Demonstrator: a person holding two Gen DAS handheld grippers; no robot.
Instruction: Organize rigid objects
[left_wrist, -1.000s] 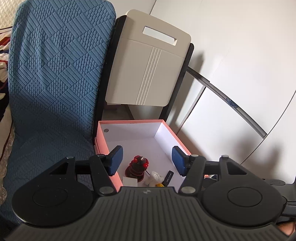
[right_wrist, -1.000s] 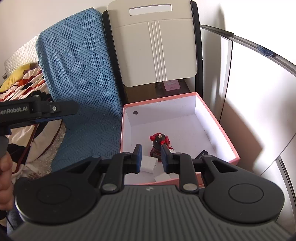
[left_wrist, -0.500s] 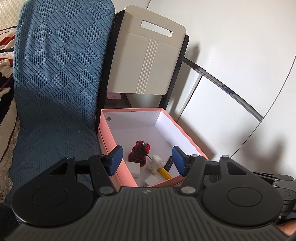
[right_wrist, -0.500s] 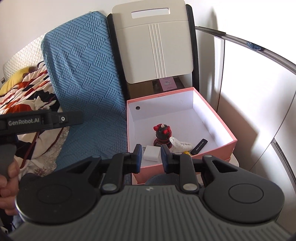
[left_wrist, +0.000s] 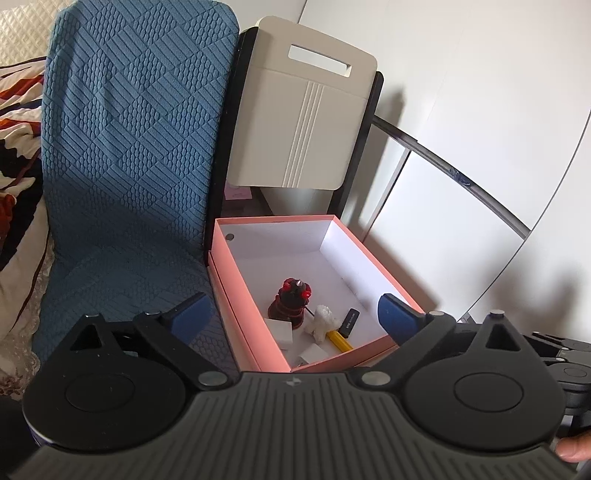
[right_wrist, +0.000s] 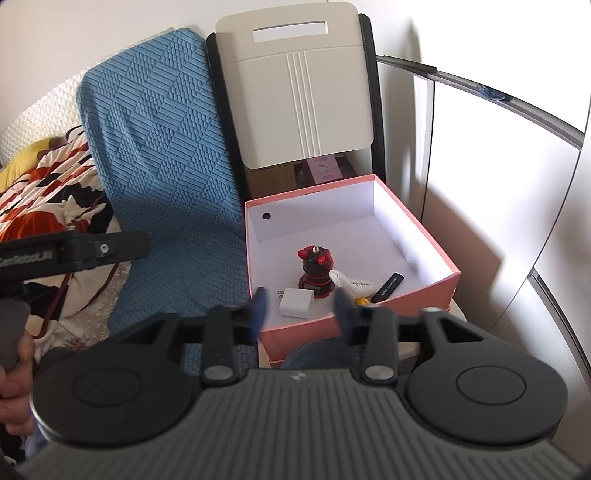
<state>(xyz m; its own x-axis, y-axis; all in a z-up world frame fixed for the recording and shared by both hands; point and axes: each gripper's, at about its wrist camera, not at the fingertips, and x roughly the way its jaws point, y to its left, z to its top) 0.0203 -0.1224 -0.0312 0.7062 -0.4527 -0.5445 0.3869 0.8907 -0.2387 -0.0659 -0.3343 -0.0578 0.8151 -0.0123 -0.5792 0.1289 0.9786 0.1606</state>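
Note:
A pink box (left_wrist: 373, 254) (right_wrist: 439, 258) with a white inside stands open beside the blue cushion. In it lie a red and black figure (left_wrist: 291, 301) (right_wrist: 316, 269), a white charger cube (left_wrist: 279, 329) (right_wrist: 296, 302), a white toy (left_wrist: 323, 319) (right_wrist: 351, 284), a yellow piece (left_wrist: 340, 339) and a black stick (left_wrist: 349, 320) (right_wrist: 388, 287). My left gripper (left_wrist: 295, 314) is open wide and empty, held above the box's near end. My right gripper (right_wrist: 299, 306) is open and empty above the box's near edge.
A blue quilted cushion (left_wrist: 129, 166) (right_wrist: 162, 177) lies left of the box. A beige chair back (left_wrist: 299, 125) (right_wrist: 299, 92) stands behind it. White cabinet doors (left_wrist: 461, 184) are on the right. A patterned blanket (right_wrist: 48, 184) lies far left.
Both grippers have pulled back and up from the box. My right gripper has opened from nearly shut. My left gripper has opened wider.

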